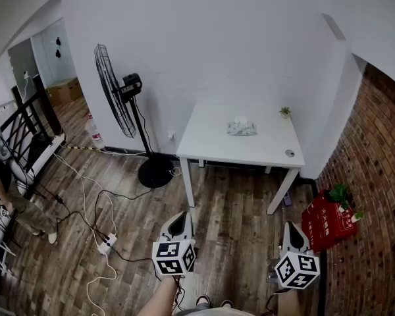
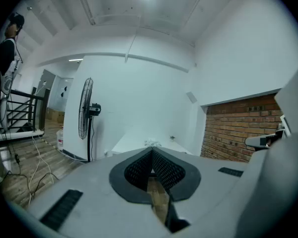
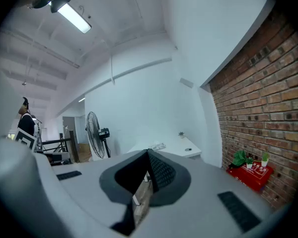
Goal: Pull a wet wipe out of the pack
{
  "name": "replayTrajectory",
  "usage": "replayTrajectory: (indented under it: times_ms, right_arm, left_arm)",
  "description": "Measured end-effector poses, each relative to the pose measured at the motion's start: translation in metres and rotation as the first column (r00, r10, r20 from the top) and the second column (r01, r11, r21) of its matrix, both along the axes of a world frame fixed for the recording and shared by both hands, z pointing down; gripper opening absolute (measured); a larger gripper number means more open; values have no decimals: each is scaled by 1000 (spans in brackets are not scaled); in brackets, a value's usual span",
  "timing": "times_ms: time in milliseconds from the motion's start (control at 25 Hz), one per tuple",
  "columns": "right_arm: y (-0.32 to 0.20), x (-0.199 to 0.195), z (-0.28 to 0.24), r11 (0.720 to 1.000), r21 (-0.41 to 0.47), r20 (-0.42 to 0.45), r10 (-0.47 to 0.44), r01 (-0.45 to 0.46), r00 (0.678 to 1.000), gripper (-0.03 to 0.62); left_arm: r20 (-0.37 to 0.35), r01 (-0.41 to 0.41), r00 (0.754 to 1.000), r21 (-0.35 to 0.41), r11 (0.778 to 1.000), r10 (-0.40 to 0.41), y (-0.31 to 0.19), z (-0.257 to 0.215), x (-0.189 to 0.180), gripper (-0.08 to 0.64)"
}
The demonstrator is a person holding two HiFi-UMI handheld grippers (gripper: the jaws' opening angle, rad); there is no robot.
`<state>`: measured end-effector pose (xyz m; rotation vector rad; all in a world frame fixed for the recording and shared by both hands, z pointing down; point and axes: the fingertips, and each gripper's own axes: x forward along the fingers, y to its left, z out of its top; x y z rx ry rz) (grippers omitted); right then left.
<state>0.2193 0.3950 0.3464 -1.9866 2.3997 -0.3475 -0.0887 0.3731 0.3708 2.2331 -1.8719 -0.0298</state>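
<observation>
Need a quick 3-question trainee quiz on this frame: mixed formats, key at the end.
1. True or false: the left gripper and the right gripper both have their jaws together, with nothing between them.
2. The wet wipe pack lies: A) on the white table; B) between the left gripper's jaws; C) between the right gripper's jaws.
3. Fill in: in the head view, the standing fan stands to the table's ___.

Key: 1 true; 2 A; 3 left.
</observation>
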Motion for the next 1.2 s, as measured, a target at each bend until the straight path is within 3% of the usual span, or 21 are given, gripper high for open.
replayTrajectory:
  times_ms: [720, 1200]
  right_arm:
    - [-19, -23, 9, 1000, -22, 15, -12, 12, 1000, 9]
    - [-37, -40, 7, 1000, -8, 18, 4, -3, 1000, 97]
  left_arm:
    - [4, -8, 1000, -21, 1000, 8, -30, 11, -18, 2]
    - [14, -18, 1000, -22, 1000, 19, -56, 14, -37, 2]
